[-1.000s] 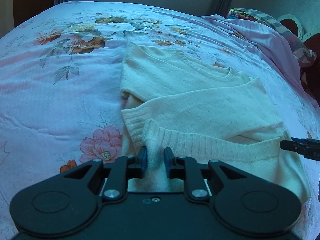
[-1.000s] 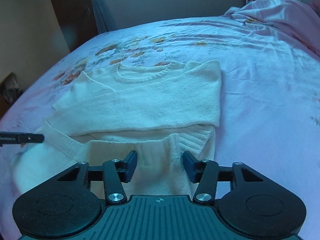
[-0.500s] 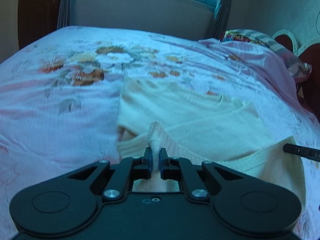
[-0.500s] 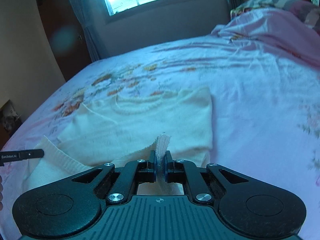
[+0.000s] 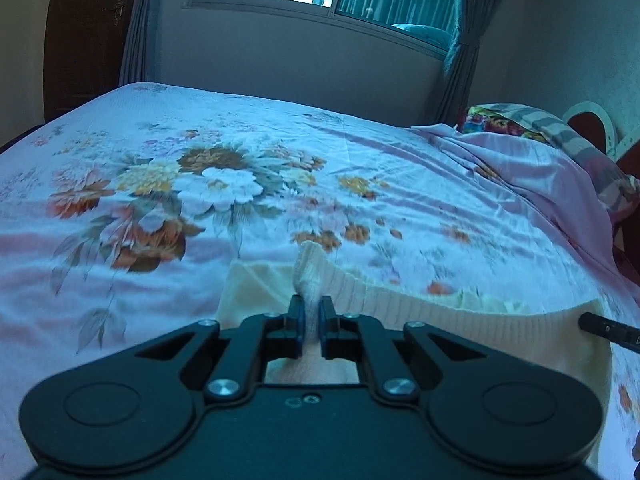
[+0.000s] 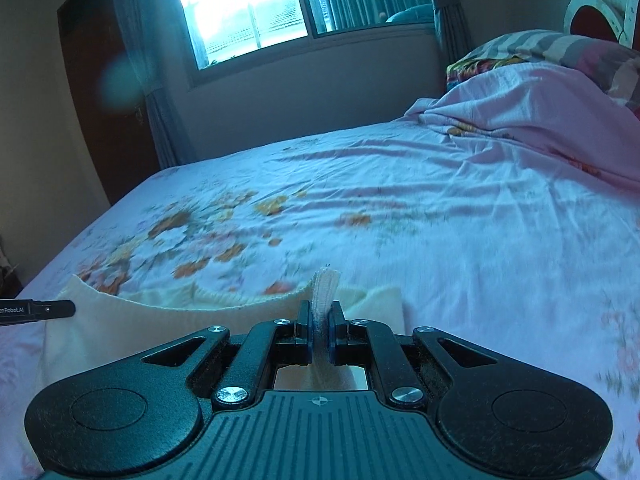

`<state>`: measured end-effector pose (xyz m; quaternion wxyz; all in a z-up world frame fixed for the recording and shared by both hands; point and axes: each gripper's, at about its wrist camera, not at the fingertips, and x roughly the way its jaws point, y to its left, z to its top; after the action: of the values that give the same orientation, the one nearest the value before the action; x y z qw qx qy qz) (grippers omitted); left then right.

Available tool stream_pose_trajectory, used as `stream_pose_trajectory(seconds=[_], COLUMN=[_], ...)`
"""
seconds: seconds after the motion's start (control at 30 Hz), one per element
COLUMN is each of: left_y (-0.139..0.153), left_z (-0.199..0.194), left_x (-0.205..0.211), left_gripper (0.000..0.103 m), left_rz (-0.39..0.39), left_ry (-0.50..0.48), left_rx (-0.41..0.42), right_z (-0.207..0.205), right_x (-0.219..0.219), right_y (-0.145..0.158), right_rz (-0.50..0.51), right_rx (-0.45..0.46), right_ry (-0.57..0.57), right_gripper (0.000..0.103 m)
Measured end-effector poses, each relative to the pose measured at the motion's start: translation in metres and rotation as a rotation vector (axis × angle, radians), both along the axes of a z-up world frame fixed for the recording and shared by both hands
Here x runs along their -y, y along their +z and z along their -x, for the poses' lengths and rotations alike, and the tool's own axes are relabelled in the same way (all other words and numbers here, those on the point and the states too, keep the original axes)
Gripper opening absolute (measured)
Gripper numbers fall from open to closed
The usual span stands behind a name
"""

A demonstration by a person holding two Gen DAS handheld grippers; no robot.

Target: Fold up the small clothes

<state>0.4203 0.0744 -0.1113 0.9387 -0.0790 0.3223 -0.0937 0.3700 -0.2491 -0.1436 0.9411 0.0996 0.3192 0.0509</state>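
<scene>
Garment: a cream-white knitted sweater with a ribbed hem lies on the bed, its near edge raised off the sheet at 2 points.
Bed: a wide bed under a pale pink sheet printed with orange and white flowers; the sweater sits on the near part of it.
Left claw: black, with blue pads, pressed together on a bunched tuft of the ribbed hem, which sticks up between the fingers.
Right claw: black as well, clamped on another upright tuft of the same hem; in the left wrist view its tip shows at the right edge, touching the hem line.
Jaw motion: the jaws of both claws have just been closing, each with knit fabric between them.
Hem: in both views the ribbed edge runs taut from one claw to the other, and the rest of the sweater hangs or lies below it, mostly hidden by the claw bodies.
Blur: the sheet pattern near the sweater is smeared, so the lie of the sleeves cannot be told.
Bedding: a rumpled pink blanket and a striped, flowered pillow are heaped at the far right, well apart from the sweater.
Room: a bright window with grey curtains beyond the bed.
</scene>
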Motion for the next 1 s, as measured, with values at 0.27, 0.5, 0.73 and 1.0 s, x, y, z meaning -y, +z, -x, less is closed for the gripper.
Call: stream_pose_trajectory(seconds=[0.27, 0.5, 0.73, 1.0], left_y=[-0.032, -0.077, -0.039, -0.069], left_z=[-0.077, -0.089, -0.024, 0.081], left_x=[0.023, 0.032, 0.022, 0.039], left_gripper=[0.006, 0.018, 0.044, 0.056], left_rz=[-0.051, -0.202, -0.194, -0.266], left_ry=[0.031, 0.035, -0.014, -0.052], left_rx=[-0.054, -0.138, -0.066, -0.146], right_z=[-0.09, -0.108, -0.053, 0.074], right_x=[0.011, 0.0, 0.001, -0.059], right_y=[-0.044, -0.099, -0.049, -0.051], right_rz=[0.062, 0.208, 0.118, 0.136], right_rx=[-0.081, -0.179, -0.139, -0.153], right_ry=[-0.034, -0.061, -0.079, 0.062], right_gripper=[0.006, 0.007, 0.013, 0.042])
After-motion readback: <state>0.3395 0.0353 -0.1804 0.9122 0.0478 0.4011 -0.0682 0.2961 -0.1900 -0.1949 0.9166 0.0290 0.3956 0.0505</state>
